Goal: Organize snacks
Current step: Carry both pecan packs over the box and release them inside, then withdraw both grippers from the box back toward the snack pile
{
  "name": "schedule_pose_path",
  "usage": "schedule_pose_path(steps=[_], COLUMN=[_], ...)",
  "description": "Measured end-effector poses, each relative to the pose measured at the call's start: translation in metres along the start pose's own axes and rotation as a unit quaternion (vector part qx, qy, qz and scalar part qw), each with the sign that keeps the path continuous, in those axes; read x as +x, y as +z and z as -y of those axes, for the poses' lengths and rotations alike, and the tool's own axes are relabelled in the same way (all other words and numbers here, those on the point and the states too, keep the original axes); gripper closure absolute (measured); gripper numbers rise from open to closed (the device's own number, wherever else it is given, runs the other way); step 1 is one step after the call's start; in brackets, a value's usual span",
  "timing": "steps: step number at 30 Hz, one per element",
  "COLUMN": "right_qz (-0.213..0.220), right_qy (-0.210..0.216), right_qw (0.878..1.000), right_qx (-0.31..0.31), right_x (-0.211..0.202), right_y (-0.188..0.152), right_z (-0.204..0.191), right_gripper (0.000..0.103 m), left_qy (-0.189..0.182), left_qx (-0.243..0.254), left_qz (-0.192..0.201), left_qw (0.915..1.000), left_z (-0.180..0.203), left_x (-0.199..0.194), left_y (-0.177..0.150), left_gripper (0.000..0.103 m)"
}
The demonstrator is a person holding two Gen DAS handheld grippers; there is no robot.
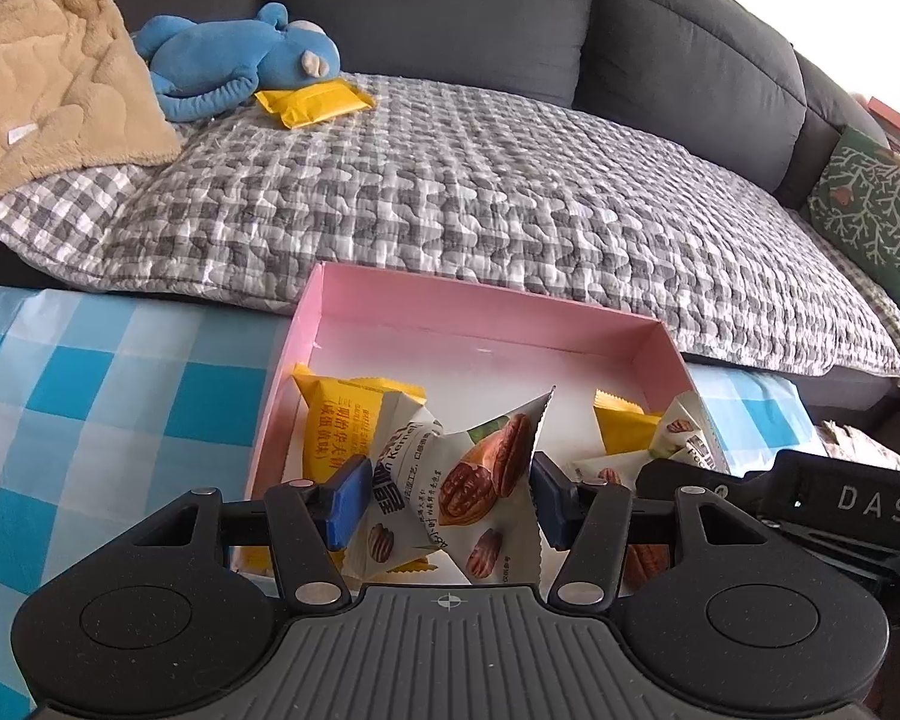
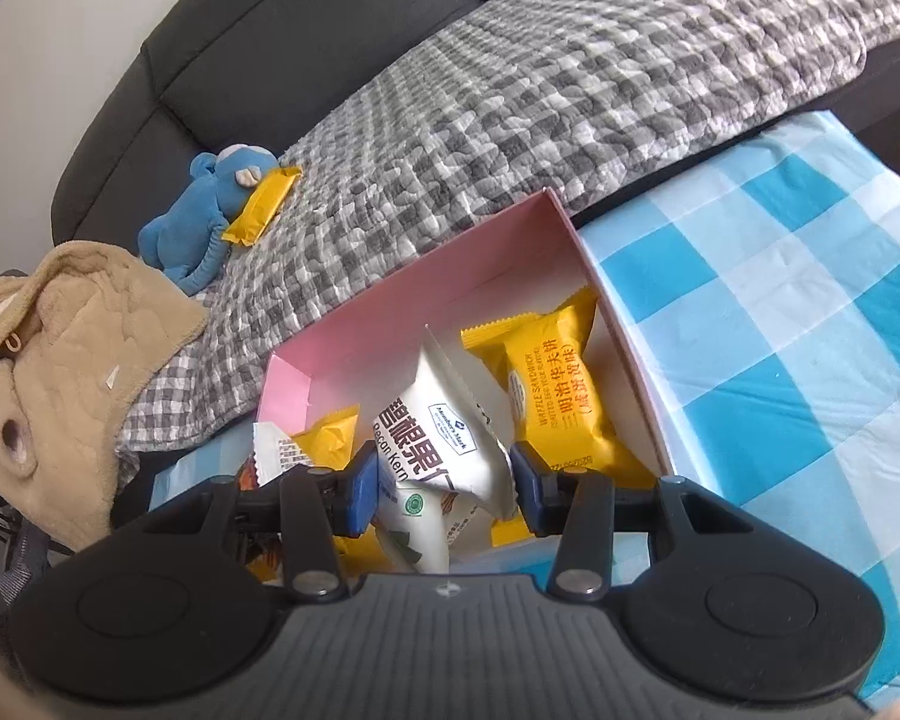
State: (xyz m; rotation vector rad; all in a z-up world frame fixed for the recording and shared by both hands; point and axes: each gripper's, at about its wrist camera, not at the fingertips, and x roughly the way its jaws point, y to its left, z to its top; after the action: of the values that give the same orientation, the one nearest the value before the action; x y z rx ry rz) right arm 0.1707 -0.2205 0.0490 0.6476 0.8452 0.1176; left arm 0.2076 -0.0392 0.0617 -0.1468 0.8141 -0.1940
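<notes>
A pink box [image 1: 390,294] [image 2: 426,276] stands on a blue checked cloth and holds several yellow waffle packs [image 1: 336,420] [image 2: 561,384] and white pecan packs. My left gripper [image 1: 447,501] is over the box, its blue pads on both sides of a white pecan pack [image 1: 486,480]. My right gripper [image 2: 441,477] is over the same box, its pads on both sides of another white pecan pack [image 2: 444,438]. One more yellow pack [image 1: 312,102] [image 2: 261,204] lies on the sofa against a blue plush toy [image 1: 240,57] [image 2: 204,210].
A grey checked quilt [image 1: 480,192] covers the sofa seat behind the box. A tan blanket [image 1: 42,72] [image 2: 66,324] lies at the sofa's end. A green cushion [image 1: 870,204] leans at the right. The blue checked cloth [image 1: 90,396] [image 2: 780,312] spreads beside the box.
</notes>
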Motion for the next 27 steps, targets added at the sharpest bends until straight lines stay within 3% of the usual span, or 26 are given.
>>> schedule_pose_path(steps=[3, 5, 9, 13, 15, 22, 27], right_qz=[0.012, 0.023, 0.035, 0.045, 0.062, 0.107, 0.138], right_qy=[0.002, -0.001, -0.007, 0.005, -0.002, -0.028, -0.043], right_qw=[1.000, 1.000, 0.999, 0.999, 0.998, 0.987, 0.973], right_qx=[-0.001, -0.007, -0.009, -0.001, -0.028, -0.114, -0.180], right_x=[-0.007, -0.014, -0.025, -0.037, -0.046, -0.073, -0.090], right_y=[0.002, 0.003, 0.005, 0.008, 0.008, -0.001, -0.014], right_z=[-0.002, -0.002, -0.002, -0.002, -0.009, -0.031, -0.048], right_gripper=[0.056, 0.046, 0.044, 0.040, 0.037, 0.013, 0.002], left_qy=[0.000, -0.004, -0.010, -0.006, -0.006, -0.009, 0.015], left_qx=[0.003, -0.002, -0.012, -0.036, -0.052, -0.078, -0.045], left_qz=[0.001, 0.007, 0.021, 0.028, 0.024, 0.021, 0.013], left_qw=[1.0000, 1.0000, 0.9996, 0.9990, 0.9983, 0.9967, 0.9988], left_z=[0.001, -0.002, -0.010, -0.023, -0.031, -0.043, -0.036], left_x=[-0.001, -0.006, -0.020, -0.034, -0.040, -0.074, -0.094], left_y=[0.001, 0.003, 0.008, 0.011, 0.010, -0.002, -0.020], left_gripper=[0.046, 0.042, 0.034, 0.034, 0.034, 0.034, 0.028])
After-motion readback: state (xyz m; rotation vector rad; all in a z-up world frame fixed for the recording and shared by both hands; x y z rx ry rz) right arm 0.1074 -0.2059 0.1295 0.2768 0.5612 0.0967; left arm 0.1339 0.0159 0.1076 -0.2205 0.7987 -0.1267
